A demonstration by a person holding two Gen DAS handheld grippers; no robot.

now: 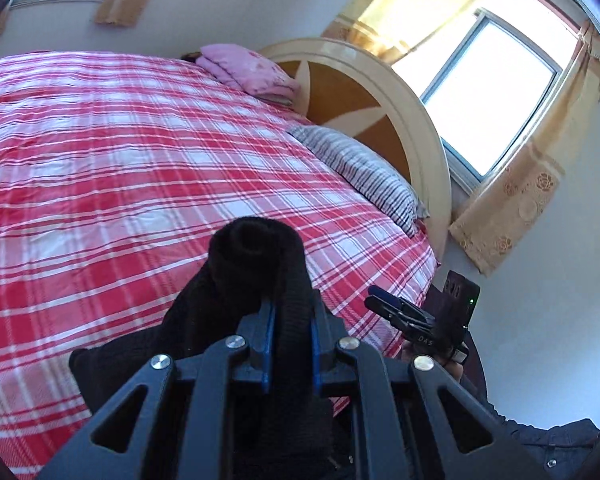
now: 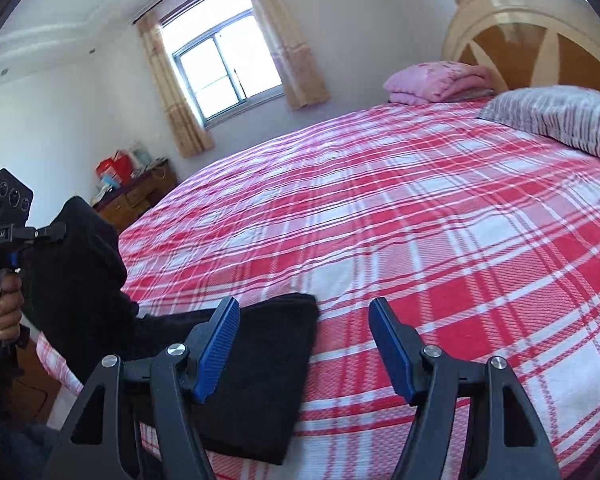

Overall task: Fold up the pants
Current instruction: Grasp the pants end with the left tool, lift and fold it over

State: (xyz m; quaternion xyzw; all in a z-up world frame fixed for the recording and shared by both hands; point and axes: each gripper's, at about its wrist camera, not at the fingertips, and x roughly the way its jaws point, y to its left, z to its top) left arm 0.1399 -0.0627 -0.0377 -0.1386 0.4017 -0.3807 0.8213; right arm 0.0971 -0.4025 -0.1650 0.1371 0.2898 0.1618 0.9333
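Note:
The black pants lie partly on the red plaid bed. My left gripper is shut on a bunch of them, and the cloth bulges up past its blue pads. In the right wrist view that gripper holds one end of the pants up at the bed's left edge. The other end lies flat and folded on the bed. My right gripper hovers open over the sheet with nothing between its fingers. Its left finger is above the flat part. My right gripper also shows at the lower right of the left wrist view.
A folded pink blanket and a striped pillow lie by the curved headboard. A wooden cabinet with red items stands beyond the bed's far corner. A hand grips the left gripper's handle. Curtained windows line the walls.

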